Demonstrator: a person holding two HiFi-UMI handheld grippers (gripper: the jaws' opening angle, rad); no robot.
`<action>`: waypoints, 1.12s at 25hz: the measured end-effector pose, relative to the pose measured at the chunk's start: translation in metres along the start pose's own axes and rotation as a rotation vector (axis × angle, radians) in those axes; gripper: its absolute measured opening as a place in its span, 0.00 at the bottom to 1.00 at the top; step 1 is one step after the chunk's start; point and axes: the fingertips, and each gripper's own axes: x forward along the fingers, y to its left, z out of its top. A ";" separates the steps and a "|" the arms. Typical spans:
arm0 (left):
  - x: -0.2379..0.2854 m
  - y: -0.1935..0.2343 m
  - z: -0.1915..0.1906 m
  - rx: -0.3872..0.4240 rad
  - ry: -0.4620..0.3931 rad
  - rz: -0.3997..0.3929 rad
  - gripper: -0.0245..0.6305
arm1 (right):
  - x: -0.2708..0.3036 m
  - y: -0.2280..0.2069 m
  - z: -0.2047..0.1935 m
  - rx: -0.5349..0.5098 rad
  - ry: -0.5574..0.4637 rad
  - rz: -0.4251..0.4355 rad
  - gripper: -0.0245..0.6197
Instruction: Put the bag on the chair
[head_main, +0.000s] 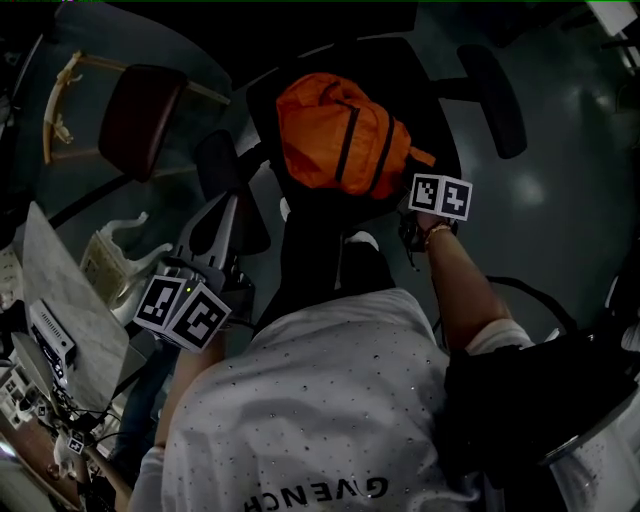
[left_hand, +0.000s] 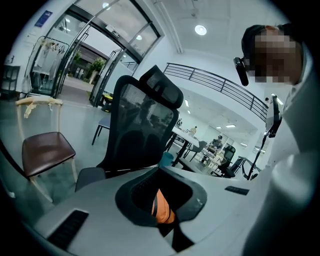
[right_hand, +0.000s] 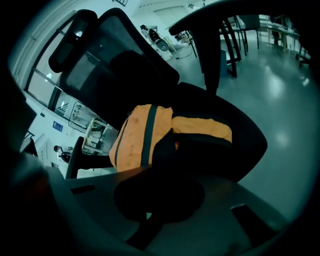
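An orange bag (head_main: 340, 135) with black straps lies on the seat of a black office chair (head_main: 300, 240), against its backrest. In the right gripper view the bag (right_hand: 145, 135) fills the middle, and a black strap runs from it into the jaws. My right gripper (head_main: 437, 196) sits at the bag's right edge, shut on that strap (right_hand: 162, 150). My left gripper (head_main: 215, 235) hangs beside the chair's left armrest, apart from the bag. Its jaws look shut with nothing in them, and a strip of the orange bag (left_hand: 162, 207) shows through the hole between the pads.
A wooden chair with a brown seat (head_main: 140, 120) stands at the left, beyond the office chair. A cluttered table (head_main: 60, 300) and a white bag (head_main: 120, 255) are at the near left. The chair's right armrest (head_main: 492, 95) juts out. A dark bulky object (head_main: 540, 400) sits at my right.
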 end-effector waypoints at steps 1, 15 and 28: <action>-0.001 -0.001 0.000 0.002 -0.002 -0.001 0.04 | -0.001 -0.001 -0.001 -0.004 0.003 -0.004 0.04; -0.020 -0.017 0.000 0.006 -0.057 0.029 0.04 | -0.016 0.003 0.007 -0.060 -0.063 -0.010 0.05; -0.065 -0.030 0.001 -0.017 -0.167 0.151 0.04 | -0.037 -0.024 0.006 -0.032 -0.011 -0.057 0.20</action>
